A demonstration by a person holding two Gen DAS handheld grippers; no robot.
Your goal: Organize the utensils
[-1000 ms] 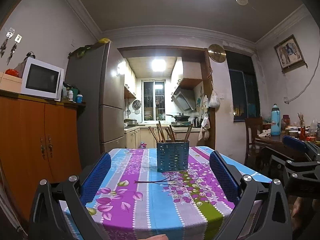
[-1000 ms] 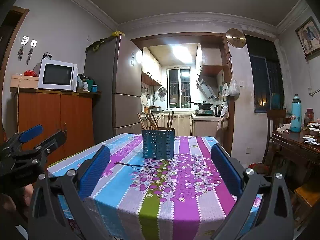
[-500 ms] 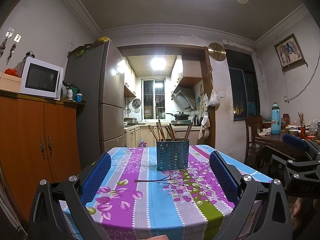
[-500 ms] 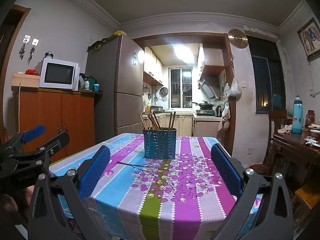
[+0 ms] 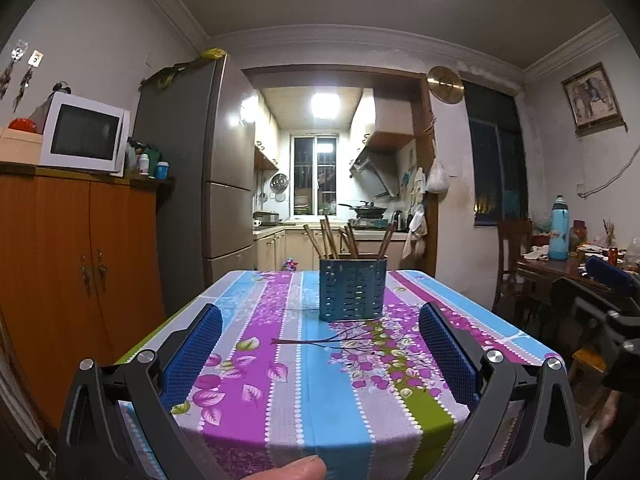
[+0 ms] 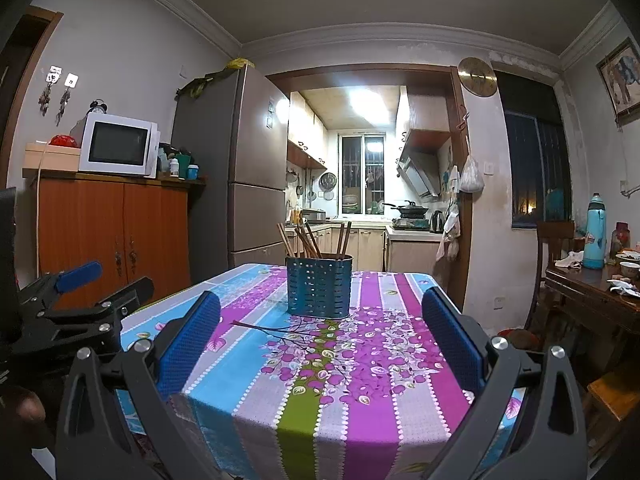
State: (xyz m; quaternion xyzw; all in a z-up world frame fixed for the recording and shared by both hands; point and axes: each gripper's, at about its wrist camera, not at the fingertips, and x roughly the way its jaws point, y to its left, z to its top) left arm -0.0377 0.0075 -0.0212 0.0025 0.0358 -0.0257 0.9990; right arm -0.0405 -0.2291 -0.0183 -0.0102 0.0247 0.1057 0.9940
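Apparently the chopsticks already stand in the blue holder, and left gripper and right gripper, both wide and empty, find no loose utensil on the table.

We are in a lived-in home dining room opening onto a small kitchen; ahead of the tool stands a table under a flowered striped cloth; beyond it a doorway shows a stove with a wok; to the left, a fridge, a microwave on a wooden cabinet.
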